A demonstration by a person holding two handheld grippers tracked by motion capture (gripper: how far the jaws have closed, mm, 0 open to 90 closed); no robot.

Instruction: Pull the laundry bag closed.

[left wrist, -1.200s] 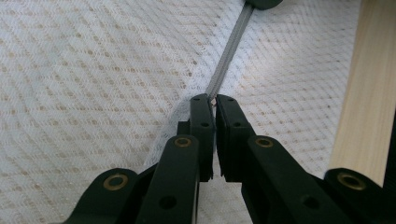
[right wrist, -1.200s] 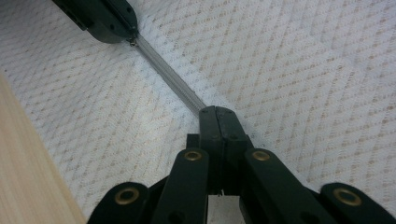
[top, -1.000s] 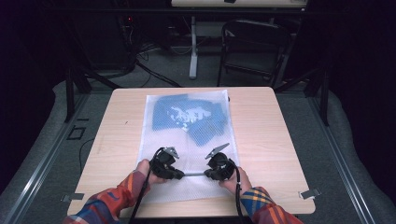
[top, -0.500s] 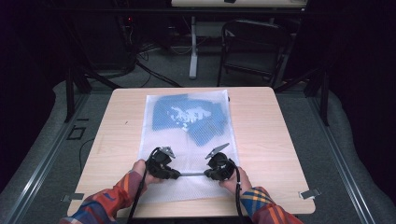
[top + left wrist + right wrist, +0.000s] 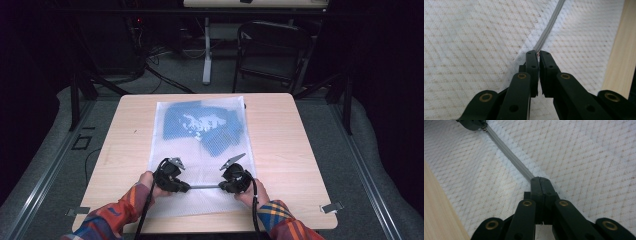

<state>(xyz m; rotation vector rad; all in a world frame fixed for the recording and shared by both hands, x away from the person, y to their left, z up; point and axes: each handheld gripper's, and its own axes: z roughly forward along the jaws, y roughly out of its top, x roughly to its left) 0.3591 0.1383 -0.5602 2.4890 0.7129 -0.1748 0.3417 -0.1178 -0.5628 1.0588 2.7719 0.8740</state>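
bare table flanks the mesh bag (lying flat), leaving both sides passable.

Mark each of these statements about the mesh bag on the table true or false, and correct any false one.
1. The white mesh bag lies flat on the wooden table. True.
2. The left gripper stands wide open above the bag. False: its jaws are closed at the grey zipper.
3. Blue cloth shows through the far part of the bag. True.
4. The right gripper rests on bare wood. False: it is shut at the zipper line.
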